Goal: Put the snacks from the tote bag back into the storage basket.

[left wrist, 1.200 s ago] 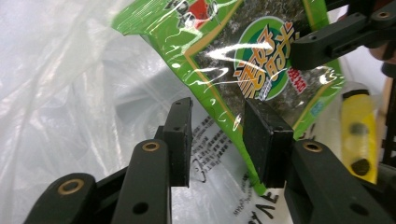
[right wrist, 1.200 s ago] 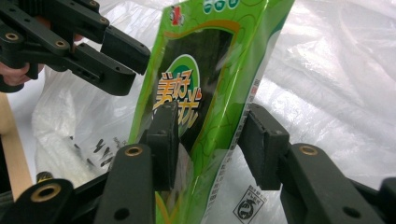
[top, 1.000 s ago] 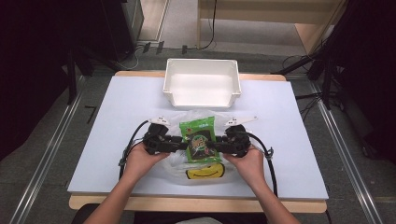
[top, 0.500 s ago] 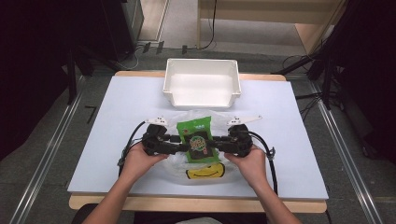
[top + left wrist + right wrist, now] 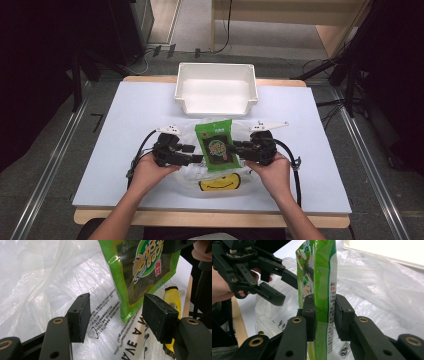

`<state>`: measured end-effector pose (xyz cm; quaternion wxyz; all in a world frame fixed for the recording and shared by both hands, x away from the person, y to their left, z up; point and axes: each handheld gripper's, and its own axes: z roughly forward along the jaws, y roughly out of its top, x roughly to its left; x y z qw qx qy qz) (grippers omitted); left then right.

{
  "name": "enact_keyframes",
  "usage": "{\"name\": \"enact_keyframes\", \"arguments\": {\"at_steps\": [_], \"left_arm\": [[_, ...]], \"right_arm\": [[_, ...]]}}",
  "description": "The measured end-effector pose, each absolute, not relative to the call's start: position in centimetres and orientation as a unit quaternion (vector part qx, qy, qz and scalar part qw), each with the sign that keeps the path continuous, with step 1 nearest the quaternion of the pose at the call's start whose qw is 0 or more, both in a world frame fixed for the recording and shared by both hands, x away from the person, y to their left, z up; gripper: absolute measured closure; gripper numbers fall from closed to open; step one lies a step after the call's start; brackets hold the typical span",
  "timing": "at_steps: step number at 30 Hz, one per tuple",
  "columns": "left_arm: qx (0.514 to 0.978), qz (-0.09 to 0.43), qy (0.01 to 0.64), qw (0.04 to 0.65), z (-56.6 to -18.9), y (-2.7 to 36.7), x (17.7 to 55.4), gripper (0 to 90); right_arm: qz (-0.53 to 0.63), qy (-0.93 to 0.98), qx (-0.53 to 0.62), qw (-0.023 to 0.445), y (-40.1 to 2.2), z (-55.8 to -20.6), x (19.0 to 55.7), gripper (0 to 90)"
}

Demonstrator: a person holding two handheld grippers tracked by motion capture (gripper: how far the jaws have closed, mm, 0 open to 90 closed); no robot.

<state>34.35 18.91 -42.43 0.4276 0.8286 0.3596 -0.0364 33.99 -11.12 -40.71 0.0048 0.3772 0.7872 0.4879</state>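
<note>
Near the front edge of the worktop [image 5: 125,115], left of centre: left gripper [image 5: 192,159] in the person's left hand [image 5: 150,172], jaws spread wide, just been opening, nothing pressed between the pads. In the left gripper view, pads clear of everything, crumpled clear plastic bag [image 5: 45,277] behind them, bottom corner of the green snack packet [image 5: 140,272] hanging between and beyond them, untouched. A second ago, this gripper closer in on the packet's left side; now let go.

Centre, front half of the worktop: green snack packet [image 5: 216,145] over the clear plastic bag [image 5: 220,182], the bag spread flat with its yellow smiley print toward the front edge. Packet apparently clear of the bag's mouth rather than inside it, though hard to tell for certain.

Right of centre: right gripper [image 5: 239,148] in the right hand [image 5: 270,172], jaws clamped on the packet's right edge, just been closing. In the right gripper view, both pads pressing the packet [image 5: 322,285] edge-on, held upright.

Back edge, centre: white bin [image 5: 216,90], unfilled, well apart from both grippers.

Likely meaning: hand-over done, packet now carried by the right gripper alone, left free to hold the bag down or withdraw. Probable next move, a lift toward the bin; risk of the thin edge slipping from the pads.
</note>
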Motion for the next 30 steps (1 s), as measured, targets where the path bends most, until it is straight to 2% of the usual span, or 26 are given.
{"name": "enact_keyframes", "arguments": {"at_steps": [30], "left_arm": [[0.833,-0.037,0.361,0.418,-42.9,18.7,34.6,40.0]], "right_arm": [[0.487,0.778,0.393,0.056,-12.7,-39.3,34.9,74.7]]}}
